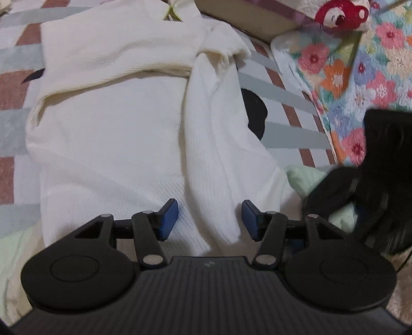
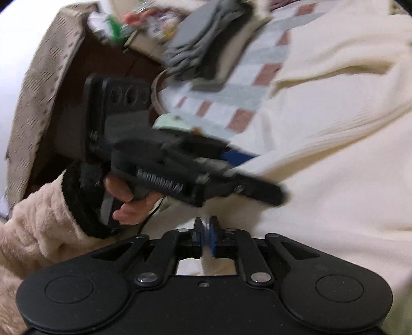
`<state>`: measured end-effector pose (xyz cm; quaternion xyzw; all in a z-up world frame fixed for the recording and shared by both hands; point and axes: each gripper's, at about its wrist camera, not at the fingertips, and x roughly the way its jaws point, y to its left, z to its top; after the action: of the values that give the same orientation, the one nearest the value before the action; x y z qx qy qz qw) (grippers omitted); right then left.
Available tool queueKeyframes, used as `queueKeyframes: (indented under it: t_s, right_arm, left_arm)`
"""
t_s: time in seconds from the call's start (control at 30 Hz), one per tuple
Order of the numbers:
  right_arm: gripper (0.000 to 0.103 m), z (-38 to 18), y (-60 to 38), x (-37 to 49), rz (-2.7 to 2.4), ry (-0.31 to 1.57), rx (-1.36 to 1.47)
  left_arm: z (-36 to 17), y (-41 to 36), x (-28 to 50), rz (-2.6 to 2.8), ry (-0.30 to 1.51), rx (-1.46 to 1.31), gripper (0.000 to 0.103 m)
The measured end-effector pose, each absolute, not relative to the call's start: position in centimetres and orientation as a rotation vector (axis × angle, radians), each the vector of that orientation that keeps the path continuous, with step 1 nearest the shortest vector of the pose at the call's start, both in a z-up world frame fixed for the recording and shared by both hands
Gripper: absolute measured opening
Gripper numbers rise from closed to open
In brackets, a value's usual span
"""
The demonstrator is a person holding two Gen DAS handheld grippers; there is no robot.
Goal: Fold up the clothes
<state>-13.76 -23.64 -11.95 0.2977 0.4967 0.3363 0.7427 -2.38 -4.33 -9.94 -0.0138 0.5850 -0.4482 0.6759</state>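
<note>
A cream sweater (image 1: 113, 134) lies spread on a checked bedcover (image 1: 15, 85) and fills most of the left wrist view. Its upper part is folded down across the body, and one sleeve (image 1: 211, 144) runs from about 1 o'clock down toward 6 o'clock, ending in a ribbed cuff just beyond the left gripper (image 1: 209, 220).

That gripper hangs over the sweater's lower edge with its jaws standing apart. The blue pads (image 1: 168, 219) sit on either side of the sleeve's cuff end without pressing it, so it is released and holds nothing. At 3 o'clock in this view a dark, blurred shape is the right gripper (image 1: 332, 190), next to a floral quilt (image 1: 360, 72). A red plush toy (image 1: 340, 13) lies at 1 o'clock.

In the right wrist view the sweater (image 2: 329, 159) spreads from 12 to 4 o'clock. The right gripper (image 2: 206, 235) has its jaws nearly together. A pale, blurred strip of fabric shows in the narrow gap between them, but whether the pads press on it I cannot tell. At 9 to 10 o'clock the person's left hand (image 2: 128, 195), in a fluffy beige sleeve (image 2: 38, 226), grips the left gripper's handle, whose tips reach onto the sweater. Folded grey clothes (image 2: 195, 43) lie at 12 o'clock.
</note>
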Motion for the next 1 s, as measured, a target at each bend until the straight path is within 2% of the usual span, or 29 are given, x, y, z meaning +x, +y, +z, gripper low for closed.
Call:
queueKeyframes:
  t_s: [0.13,0.2,0.27,0.3,0.4,0.63,0.73,0.87,0.9,0.93,0.97,1.0]
  right_arm:
    - [0.045,-9.4,-32.5,-13.0,0.476,0.979,0.673]
    - [0.045,-8.8,-37.3,-12.3,0.321,0.894,0.736]
    - [0.051,-9.8,-41.5,-11.1,0.192,0.829,0.836]
    - [0.051,-10.5,-42.8,-10.4,0.149,0.813,0.881]
    - [0.051,-12.9,-45.7,-8.3,0.022,0.779,0.964]
    - [0.052,-17.4,-46.1,-4.7,-0.093,0.737,1.041]
    - [0.060,-18.6,-45.4,-3.2,-0.117,0.719,1.049]
    - [0.060,-19.9,-44.9,-1.5,-0.153,0.681,1.050]
    - [0.056,-19.9,-44.8,-1.3,-0.147,0.664,1.024]
    - [0.029,-19.6,-44.7,-0.8,-0.137,0.654,0.963]
    - [0.009,-19.2,-44.5,-0.4,-0.125,0.647,0.899]
    - [0.009,-18.6,-44.3,0.1,-0.112,0.647,0.830]
  left_arm:
    - [-10.3,-4.2,-2.6,-1.025,1.304,0.001,0.049]
    - [-10.1,-4.1,-3.7,-1.033,1.271,0.045,0.047]
    - [-9.9,-4.1,-4.1,-1.035,1.243,0.084,0.041]
    - [-9.8,-4.0,-4.3,-1.035,1.229,0.102,0.036]
    - [-9.5,-3.8,-4.6,-1.030,1.206,0.116,0.030]
    - [-9.7,-3.8,-4.1,-0.977,1.247,0.042,0.029]
    - [-10.1,-3.6,-3.4,-0.949,1.278,-0.019,0.028]
    - [-10.2,-3.9,-3.8,-0.931,1.261,-0.020,0.028]
    - [-10.1,-4.0,-4.1,-0.927,1.247,-0.005,0.028]
    - [-9.8,-4.1,-4.6,-0.924,1.230,0.017,0.024]
    - [-9.3,-4.2,-5.0,-0.924,1.207,0.043,0.022]
    - [-8.8,-4.2,-5.5,-0.923,1.185,0.069,0.017]
